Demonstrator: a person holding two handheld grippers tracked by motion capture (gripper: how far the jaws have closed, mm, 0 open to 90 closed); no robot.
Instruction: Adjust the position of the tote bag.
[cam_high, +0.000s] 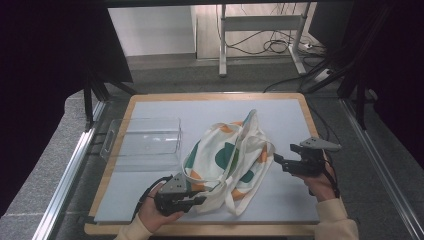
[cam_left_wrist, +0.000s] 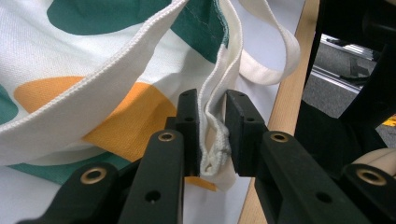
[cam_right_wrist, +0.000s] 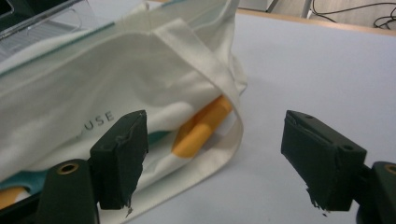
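Observation:
A cream tote bag (cam_high: 227, 160) with green and orange patches lies crumpled in the middle of the grey mat (cam_high: 285, 117). At the bag's near left corner, my left gripper (cam_high: 199, 200) is shut on it. The left gripper view shows that gripper (cam_left_wrist: 212, 97) with a folded hem (cam_left_wrist: 215, 140) pinched between both pads, and a strap loop (cam_left_wrist: 285, 51) beyond. My right gripper (cam_high: 279, 162) hovers just right of the bag, pointing at it. Seen from the right gripper view, the right gripper (cam_right_wrist: 215, 126) has its jaws wide apart, with the bag's strap (cam_right_wrist: 210, 70) and side (cam_right_wrist: 70, 93) in front of the left jaw.
A clear plastic box (cam_high: 145, 140) stands on the mat left of the bag, its corner also in the right gripper view (cam_right_wrist: 37, 21). The wooden table edge (cam_high: 210, 95) frames the mat. Bare mat lies to the right and behind the bag.

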